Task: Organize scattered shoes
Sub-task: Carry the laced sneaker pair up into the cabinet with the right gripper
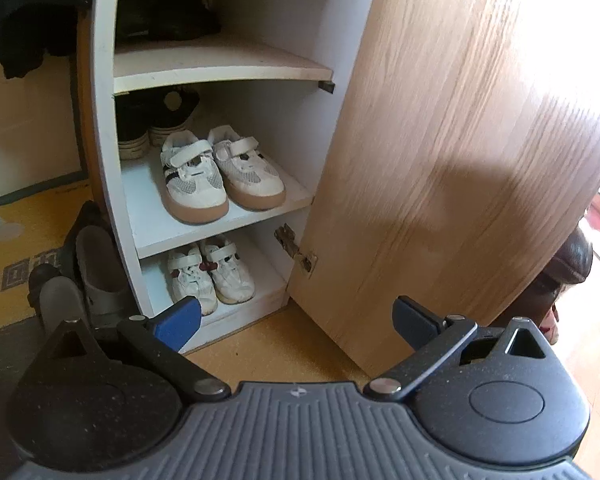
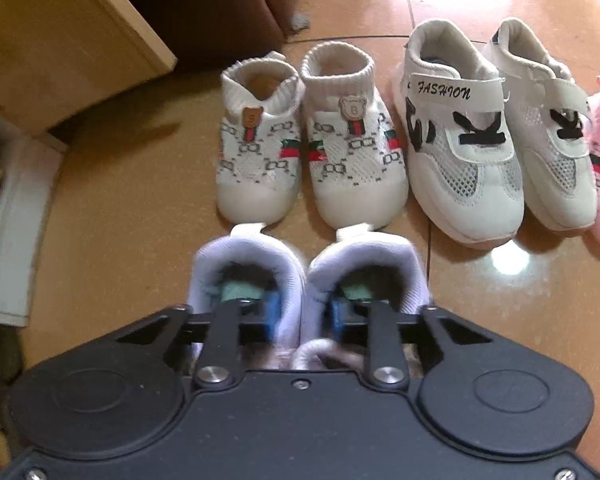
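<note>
Tiled floor by an open shoe cabinet (image 1: 220, 64) | shelved: two white pairs ahead of spread, empty left tool (image 1: 296, 320) | right tool (image 2: 300, 316) pinches lavender pair (image 2: 306, 268) by inner collars | left: sock-shoes (image 2: 312, 152), FASHION sneakers (image 2: 496, 128) beyond it

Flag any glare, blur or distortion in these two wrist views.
Left wrist: fisheye bends the cabinet side panel; sunlight washes out the open door, where a shadow also falls. Right wrist: bright glare spot on the floor tiles; the white pair at the right gripper is smeared, edges soft.
</note>
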{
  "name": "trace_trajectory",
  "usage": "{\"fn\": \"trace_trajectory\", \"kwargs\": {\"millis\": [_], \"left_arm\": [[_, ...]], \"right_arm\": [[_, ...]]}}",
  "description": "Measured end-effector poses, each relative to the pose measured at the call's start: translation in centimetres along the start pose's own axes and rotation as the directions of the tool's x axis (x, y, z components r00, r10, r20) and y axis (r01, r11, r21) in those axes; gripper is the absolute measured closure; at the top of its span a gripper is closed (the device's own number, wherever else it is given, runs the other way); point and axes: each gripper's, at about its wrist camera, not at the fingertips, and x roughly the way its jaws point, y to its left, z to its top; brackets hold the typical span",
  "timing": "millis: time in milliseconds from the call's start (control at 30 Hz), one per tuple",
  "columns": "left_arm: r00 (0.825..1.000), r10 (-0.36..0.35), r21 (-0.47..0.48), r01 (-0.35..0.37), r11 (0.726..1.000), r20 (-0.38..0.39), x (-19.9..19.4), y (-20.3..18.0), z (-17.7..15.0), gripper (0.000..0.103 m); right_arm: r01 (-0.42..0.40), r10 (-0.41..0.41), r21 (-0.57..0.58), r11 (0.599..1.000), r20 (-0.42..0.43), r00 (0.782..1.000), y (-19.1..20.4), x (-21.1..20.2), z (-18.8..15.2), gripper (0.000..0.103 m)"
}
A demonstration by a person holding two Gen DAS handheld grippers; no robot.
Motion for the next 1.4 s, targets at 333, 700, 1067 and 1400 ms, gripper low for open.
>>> {"fn": "trace_trajectory", "kwargs": {"millis": [333,700,1067,1400], "left_arm": [[1.0,0.018,-0.036,-0.017,0.999,0.016,-1.0,0.5,0.1,0.0],[0.997,0.068,-0.09,-0.064,0.994,0.041,-1.5,3.8,0.9,0.0],[0.994,0.103,-0.099,-0.098,0.99,0.039,-1.6,6.7,0.9,0.0],[0.98,0.142,-0.001,-0.143,0.99,0.139,-2.3,5.9,1.5,0.0]], "right_arm": [[-0.17,0.203,-0.188,0.967,0.177,0.963,0.8,-9.5,1.1,0.082],[-0.326,0.512,-0.5,0.803,0.298,0.806,9.9,-22.0,8.1,0.082],[-0.351,0.688,-0.754,0.555,0.179,0.703,23.6,-30.9,15.3,0.083],[-0.337,0.755,-0.873,0.354,0.053,0.653,39.1,-33.7,16.6,0.083]]}}
